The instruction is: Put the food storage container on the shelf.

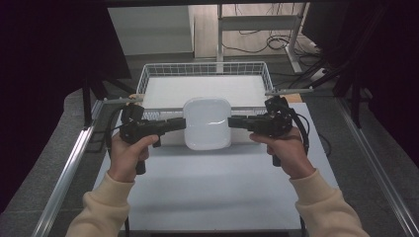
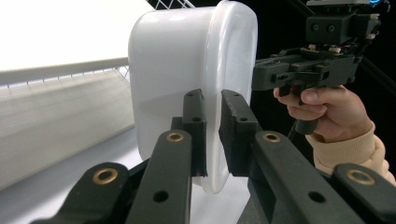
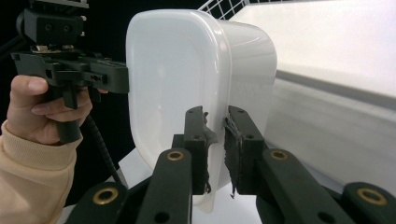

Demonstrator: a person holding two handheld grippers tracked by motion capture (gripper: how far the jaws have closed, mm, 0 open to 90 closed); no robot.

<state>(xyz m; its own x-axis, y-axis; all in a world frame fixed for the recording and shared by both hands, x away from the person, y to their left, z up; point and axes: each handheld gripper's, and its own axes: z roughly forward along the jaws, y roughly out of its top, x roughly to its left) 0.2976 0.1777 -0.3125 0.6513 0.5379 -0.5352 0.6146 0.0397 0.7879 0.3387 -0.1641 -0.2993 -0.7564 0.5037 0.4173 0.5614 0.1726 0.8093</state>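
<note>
A white plastic tub (image 1: 207, 123) with rounded corners hangs above the table, held from both sides. My left gripper (image 1: 182, 122) is shut on the tub's left rim; in the left gripper view its pads (image 2: 197, 122) pinch the thin rim of the tub (image 2: 187, 65). My right gripper (image 1: 232, 121) is shut on the opposite rim; in the right gripper view its worn pads (image 3: 238, 140) clamp the edge of the tub (image 3: 177, 79). The opposite gripper (image 2: 308, 70) and the hand around it show beyond the tub in the left gripper view, and the left gripper (image 3: 70, 70) shows in the right gripper view.
A white wire basket (image 1: 148, 74) with a flat white floor stands just behind the tub. The pale table top (image 1: 212, 187) lies below, with metal rails (image 1: 69, 168) along both sides. Black curtains and a desk frame with cables stand farther back.
</note>
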